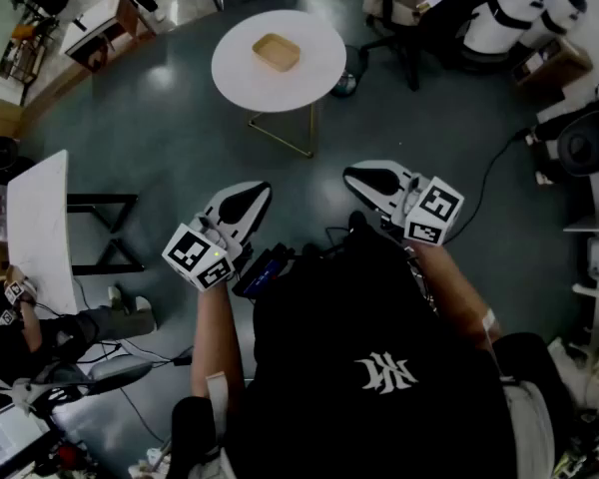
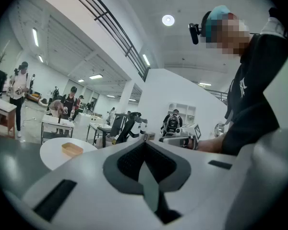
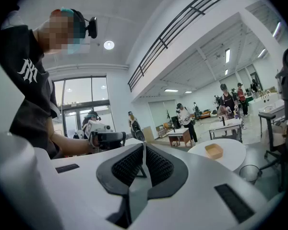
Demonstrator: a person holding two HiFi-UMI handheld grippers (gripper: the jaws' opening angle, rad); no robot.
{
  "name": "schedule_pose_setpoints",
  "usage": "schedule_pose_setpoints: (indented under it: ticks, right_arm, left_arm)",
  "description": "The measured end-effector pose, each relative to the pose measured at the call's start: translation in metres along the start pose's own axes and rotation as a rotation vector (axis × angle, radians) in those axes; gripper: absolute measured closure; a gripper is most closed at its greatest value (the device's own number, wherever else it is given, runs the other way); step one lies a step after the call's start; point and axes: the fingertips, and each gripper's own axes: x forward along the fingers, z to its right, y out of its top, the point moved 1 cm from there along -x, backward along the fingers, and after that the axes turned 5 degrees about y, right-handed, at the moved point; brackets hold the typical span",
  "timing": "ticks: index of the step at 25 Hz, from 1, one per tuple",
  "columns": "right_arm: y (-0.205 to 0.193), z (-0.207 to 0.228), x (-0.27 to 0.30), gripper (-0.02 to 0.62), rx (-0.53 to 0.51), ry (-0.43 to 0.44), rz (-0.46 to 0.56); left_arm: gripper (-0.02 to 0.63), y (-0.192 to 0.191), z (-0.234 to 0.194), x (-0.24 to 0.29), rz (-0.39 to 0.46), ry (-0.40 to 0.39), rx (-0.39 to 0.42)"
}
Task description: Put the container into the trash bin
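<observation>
Round white table point(image 1: 242, 74) with tan container point(image 1: 277, 52); white logo point(image 1: 387, 372) on black shirt point(image 1: 319, 367).

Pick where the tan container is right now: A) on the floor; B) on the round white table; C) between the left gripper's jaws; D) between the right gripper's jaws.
B: the tan container sits on the round white table, apart from the left gripper and right gripper, both shut on nothing.
</observation>
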Motion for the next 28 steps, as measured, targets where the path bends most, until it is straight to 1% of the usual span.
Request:
schedule_pose_setpoints:
  ticks: [5,7,12,16,20,23,28]
  right_arm:
    - [-0.001,-0.011,0.014,0.551,-0.006,0.024,0.003]
    - [0.001,-0.011,0.019,0.551,-0.008,0.037,0.002]
    - [0.005,-0.017,0.029,0.549,-0.027,0.067,-0.006]
    - [0.007,-0.022,0.041,0.549,-0.037,0.092,0.002]
    - [0.009,-0.021,0.047,0.549,-0.052,0.094,-0.020]
    - [0.009,-0.013,0.043,0.549,-0.046,0.078,-0.010]
    - [0.013,-0.013,0.043,0.549,-0.039,0.062,-0.003]
  left_arm:
    - [0.603,-0.009,0.002,-0.013,-0.019,-0.025,-0.010]
    - [0.603,-0.011,-0.001,-0.020,-0.013,-0.014,-0.019]
    - [0.603,-0.005,-0.010,-0.037,0.039,0.028,-0.050]
    - [0.603,-0.006,-0.023,-0.047,0.035,0.064,-0.044]
    - [0.603,-0.004,-0.029,-0.051,0.033,0.069,-0.045]
    - [0.603,-0.002,-0.030,-0.046,0.040,0.065,-0.044]
    - [0.603,0.004,-0.032,-0.047,0.046,0.055,-0.049]
